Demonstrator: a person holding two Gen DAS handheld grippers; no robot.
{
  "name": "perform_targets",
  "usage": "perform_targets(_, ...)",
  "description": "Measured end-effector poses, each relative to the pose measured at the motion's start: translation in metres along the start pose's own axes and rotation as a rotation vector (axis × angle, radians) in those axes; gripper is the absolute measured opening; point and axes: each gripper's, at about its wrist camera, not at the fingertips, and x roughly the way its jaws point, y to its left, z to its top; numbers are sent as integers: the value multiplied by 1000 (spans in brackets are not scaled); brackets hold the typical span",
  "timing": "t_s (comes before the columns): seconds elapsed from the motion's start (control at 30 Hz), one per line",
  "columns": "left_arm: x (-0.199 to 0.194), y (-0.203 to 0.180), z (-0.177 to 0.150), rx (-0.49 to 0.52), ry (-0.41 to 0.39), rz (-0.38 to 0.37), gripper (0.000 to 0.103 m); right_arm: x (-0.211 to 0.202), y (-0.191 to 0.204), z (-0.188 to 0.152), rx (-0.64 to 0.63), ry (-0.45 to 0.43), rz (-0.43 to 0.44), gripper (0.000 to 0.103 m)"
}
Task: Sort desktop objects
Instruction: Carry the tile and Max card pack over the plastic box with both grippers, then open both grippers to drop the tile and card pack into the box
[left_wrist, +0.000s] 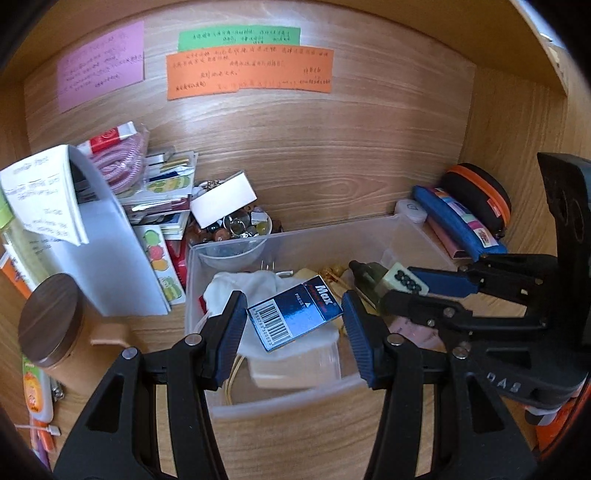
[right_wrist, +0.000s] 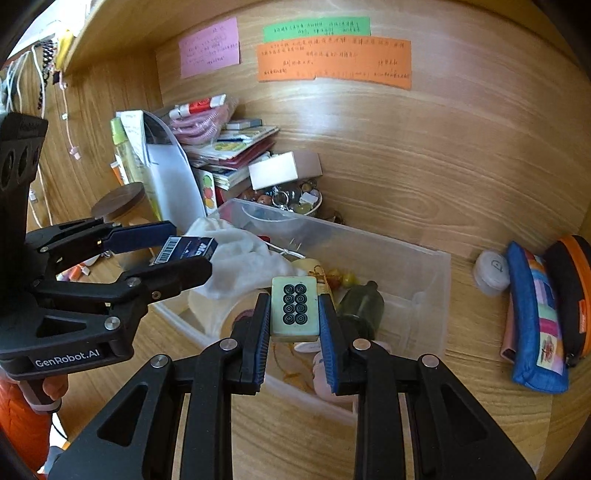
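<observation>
Blue-padded left gripper (left_wrist: 294, 321) is clamping a Max staple box (left_wrist: 293, 319) over the clear plastic bin (left_wrist: 280, 400); right gripper (right_wrist: 294, 317) is pinching a mahjong tile (right_wrist: 294, 308) above that bin.

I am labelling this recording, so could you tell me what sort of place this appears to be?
Most likely a personal desk nook at home or in a dorm: handwritten sticky notes such as the orange note on the wooden back panel, a stack of booklets, and a clear plastic bin of odds and ends.

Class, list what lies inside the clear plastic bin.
Inside the clear plastic bin: white cloth, dark green bottle, small yellowish trinkets. Whatever lies beneath the cloth is hidden.
</observation>
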Motion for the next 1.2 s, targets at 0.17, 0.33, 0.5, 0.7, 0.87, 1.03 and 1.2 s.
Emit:
perform_targets(0.17, 20, 2, 5, -1, 23, -4, 53, 16, -5, 3, -4, 27, -4, 22)
perform_targets(0.33, 37, 4, 2, -3, 49, -16, 53, 30, -14, 4, 18, 41, 2, 22)
perform_targets(0.5, 40, 8, 0, -9, 45, -24, 53, 41, -20, 1, 32, 56, 2, 22)
perform_targets(0.7, 46, 9, -2, -4, 59, -13, 54, 51, -20, -2, 26, 77, -6, 22)
perform_targets(0.87, 47, 8, -2, 1, 58, -10, 55, 51, -19, -3, 14, 65, -24, 22)
perform_targets(1.03, 47, 8, -2, 2, 64, -23, 61, 50, -21, -4, 10, 62, -14, 27)
perform_targets(1.2, 46, 10, -2, -5, 63, -35, 65, 44, -25, -3, 21, 41, -19, 37)
